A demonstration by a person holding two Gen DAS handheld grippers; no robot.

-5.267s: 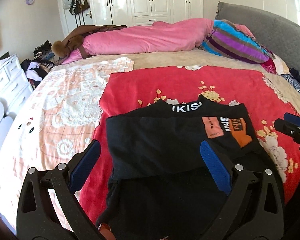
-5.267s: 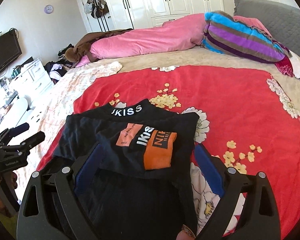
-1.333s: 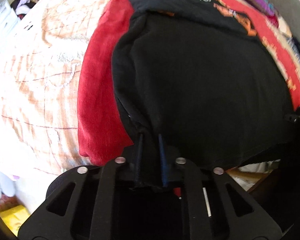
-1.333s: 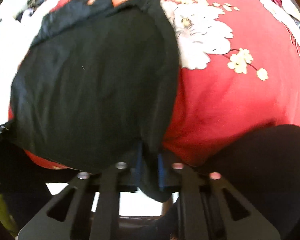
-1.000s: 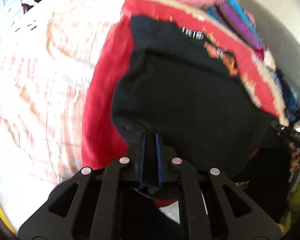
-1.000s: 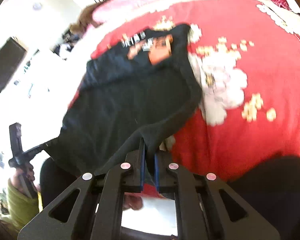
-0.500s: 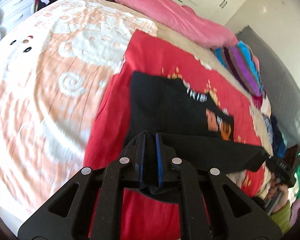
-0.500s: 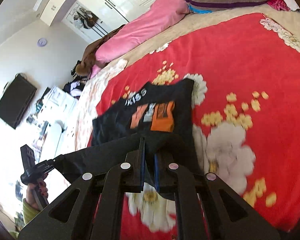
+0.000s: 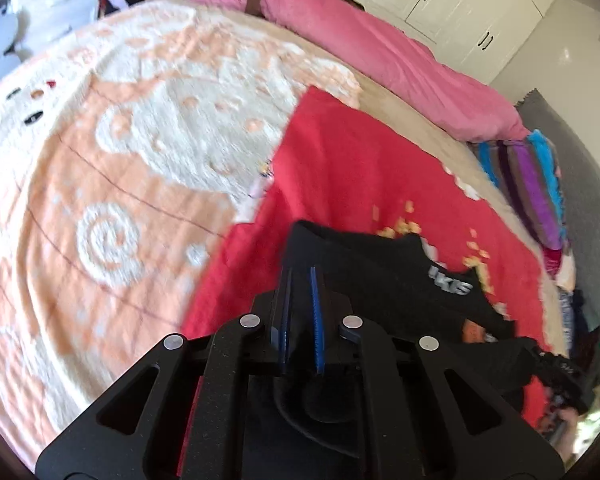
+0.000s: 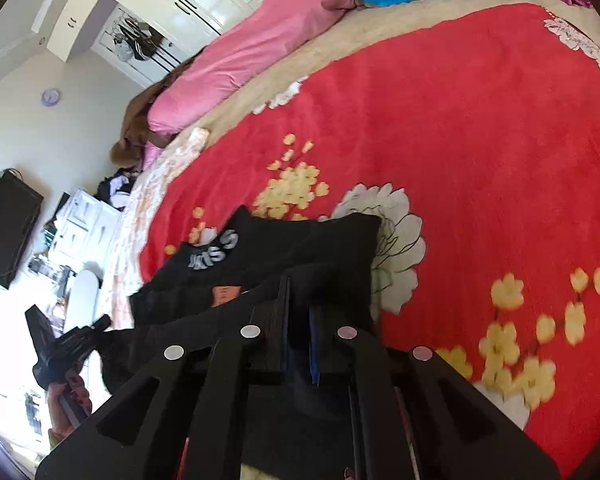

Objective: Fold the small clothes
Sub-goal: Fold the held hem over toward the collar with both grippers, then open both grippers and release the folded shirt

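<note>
- Left tongs (image 9: 300,312): jaws all but shut, pinching one near corner of the black garment (image 9: 380,272); fabric bunches between the blue pads.
- Right tongs (image 10: 298,320): likewise nearly shut on the other near corner; cloth spills over the pads, so the exact bite is hard to see.
- Held edge runs left-right between the two tongs, taut. In right wrist view it stretches left to the other tongs (image 10: 76,340), w/ a hand (image 10: 66,396) below it.
- Key relation: rest of garment lies just beyond both tongs on the red blanket (image 10: 480,140), its far end w/ the white-lettered waistband (image 10: 216,252). Probably the held edge goes forward over it to make the fold; both tongs look about equally near.
- Orange patch (image 10: 224,294) only peeks out under the lifted edge.
- Hidden: garment's near part is behind the tongs' bodies; can't tell if the edges line up.
- Far: pink duvet (image 9: 380,52), striped pillow (image 9: 532,184). Left wrist view is motion-blurred.
</note>
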